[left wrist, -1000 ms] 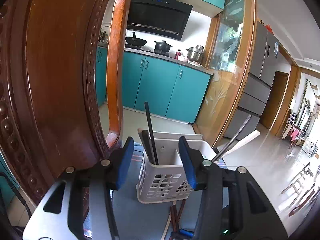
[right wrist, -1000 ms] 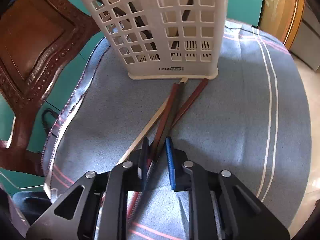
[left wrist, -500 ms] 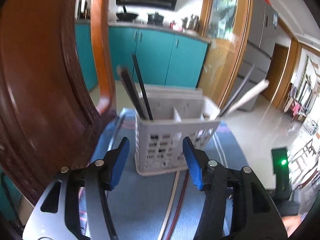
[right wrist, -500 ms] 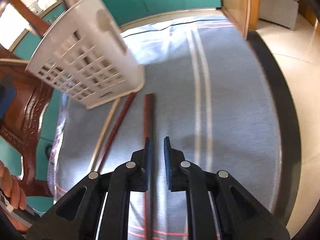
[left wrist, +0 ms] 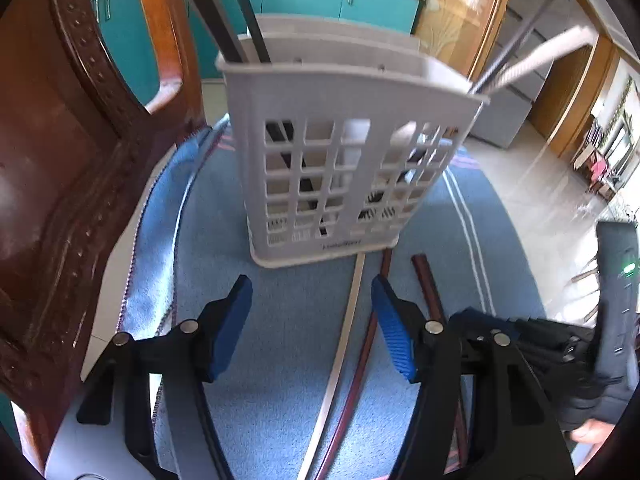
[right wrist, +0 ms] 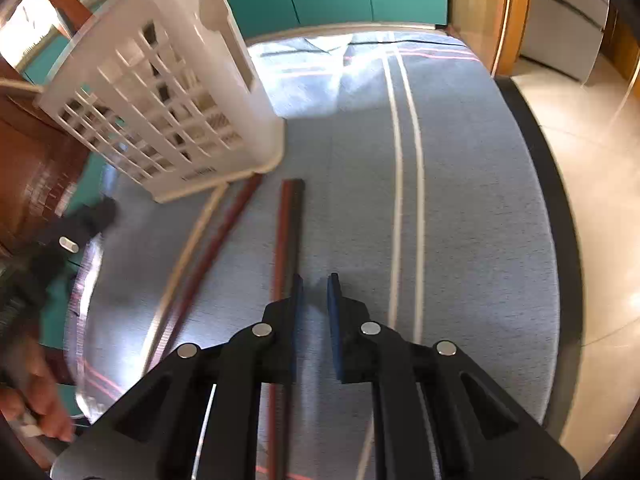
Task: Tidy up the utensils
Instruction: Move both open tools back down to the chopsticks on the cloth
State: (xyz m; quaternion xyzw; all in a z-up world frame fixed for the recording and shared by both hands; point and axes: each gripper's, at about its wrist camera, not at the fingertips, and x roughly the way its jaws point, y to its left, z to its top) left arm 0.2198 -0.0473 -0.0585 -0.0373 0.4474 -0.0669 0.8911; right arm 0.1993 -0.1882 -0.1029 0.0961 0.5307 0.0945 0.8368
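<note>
Standing upright on the blue cloth [left wrist: 280, 340] of the tabletop, a white slotted utensil basket [left wrist: 344, 160] is seen, with dark chopsticks [left wrist: 244, 12] leaning out at its left and a pale one at its right. Three loose chopsticks are laid on the cloth in front of it: a pale chopstick [left wrist: 344, 344], a thin red-brown chopstick [right wrist: 224, 236] beside it, and a thicker brown chopstick [right wrist: 288, 232] set apart. The left gripper [left wrist: 312, 320] is held with jaws spread wide, nothing gripped. The right gripper [right wrist: 314, 312] shows a narrow gap between its jaws, empty; the thicker chopstick lies just outside its left finger.
</note>
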